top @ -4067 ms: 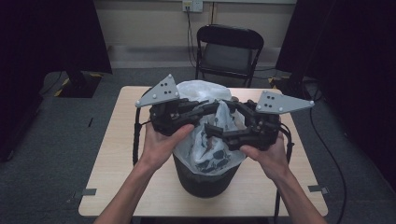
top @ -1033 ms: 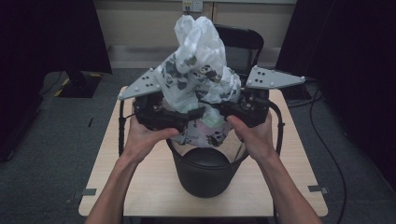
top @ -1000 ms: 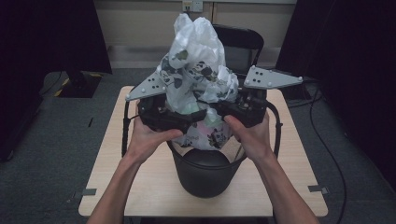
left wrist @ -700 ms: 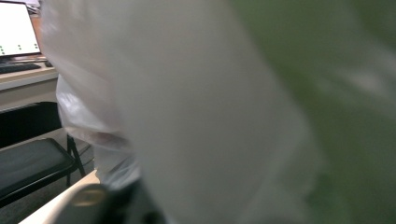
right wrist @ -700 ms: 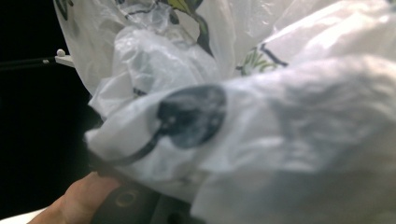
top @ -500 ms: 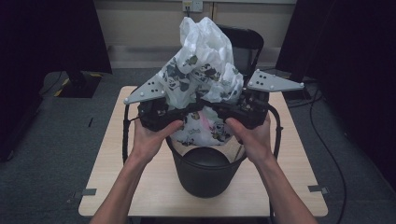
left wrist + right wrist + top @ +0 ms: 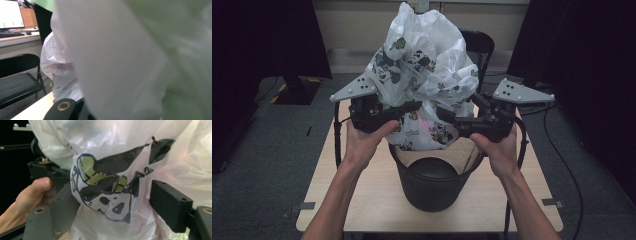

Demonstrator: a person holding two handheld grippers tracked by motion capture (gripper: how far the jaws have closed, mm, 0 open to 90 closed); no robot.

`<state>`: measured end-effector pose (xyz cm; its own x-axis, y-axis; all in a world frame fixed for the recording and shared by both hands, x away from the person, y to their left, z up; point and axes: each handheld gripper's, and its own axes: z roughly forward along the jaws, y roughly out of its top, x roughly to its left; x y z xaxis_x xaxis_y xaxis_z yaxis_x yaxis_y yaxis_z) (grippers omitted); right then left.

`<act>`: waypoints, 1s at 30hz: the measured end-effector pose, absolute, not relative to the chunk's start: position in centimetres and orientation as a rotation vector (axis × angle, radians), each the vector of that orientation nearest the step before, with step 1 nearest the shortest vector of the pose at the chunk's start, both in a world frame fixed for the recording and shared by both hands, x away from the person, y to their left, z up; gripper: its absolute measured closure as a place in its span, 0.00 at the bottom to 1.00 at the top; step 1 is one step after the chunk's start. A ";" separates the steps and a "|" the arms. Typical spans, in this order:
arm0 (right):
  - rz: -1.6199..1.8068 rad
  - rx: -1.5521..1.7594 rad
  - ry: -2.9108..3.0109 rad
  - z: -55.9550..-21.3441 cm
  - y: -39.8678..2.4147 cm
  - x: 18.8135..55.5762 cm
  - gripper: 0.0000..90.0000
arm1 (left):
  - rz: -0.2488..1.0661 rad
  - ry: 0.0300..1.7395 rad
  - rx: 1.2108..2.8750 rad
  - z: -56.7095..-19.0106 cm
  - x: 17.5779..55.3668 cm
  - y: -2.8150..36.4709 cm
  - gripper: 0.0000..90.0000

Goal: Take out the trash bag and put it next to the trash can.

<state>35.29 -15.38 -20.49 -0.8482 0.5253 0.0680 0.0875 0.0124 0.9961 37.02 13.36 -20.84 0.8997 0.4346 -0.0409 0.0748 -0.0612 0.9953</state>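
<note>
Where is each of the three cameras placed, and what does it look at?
High view: above the table, looking down; both forearms, bin.
Left gripper view: on the left gripper, pressed into the plastic bag; chair behind.
Right gripper view: on the right gripper, jaws around the bag; left hand beyond.
All share the bag.

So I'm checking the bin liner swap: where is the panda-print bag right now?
In the high view, the panda-print bag is held up at centre between both grippers, directly above the black bin on the table.
</note>
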 end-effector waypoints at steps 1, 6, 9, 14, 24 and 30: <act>1.906 0.639 1.970 -20.7 -15.4 35.3 0.29 | 0.308 0.406 1.617 -20.7 37.1 13.4 0.95; 1.887 0.638 2.012 -21.6 -15.3 35.6 0.52 | 0.277 0.400 1.584 -20.6 37.4 13.5 0.95; 1.892 0.628 2.041 -22.0 -14.8 36.0 0.60 | 0.242 0.393 1.563 -20.6 37.4 13.0 0.95; 1.862 0.635 2.064 -22.5 -14.1 36.2 0.59 | 0.298 0.391 1.595 -20.3 37.6 12.8 0.96; 1.908 0.679 1.963 -21.6 -16.1 35.9 0.31 | 0.294 0.434 1.546 -19.9 39.2 14.8 0.96; 1.892 0.687 1.973 -21.9 -16.8 35.6 0.32 | 0.285 0.467 1.522 -19.8 40.2 15.5 0.96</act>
<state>35.60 -16.79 -21.88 -0.8325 0.5456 0.0964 0.1193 0.0066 0.9928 40.20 15.48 -19.80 0.8803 0.4603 -0.1147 0.1079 0.0410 0.9933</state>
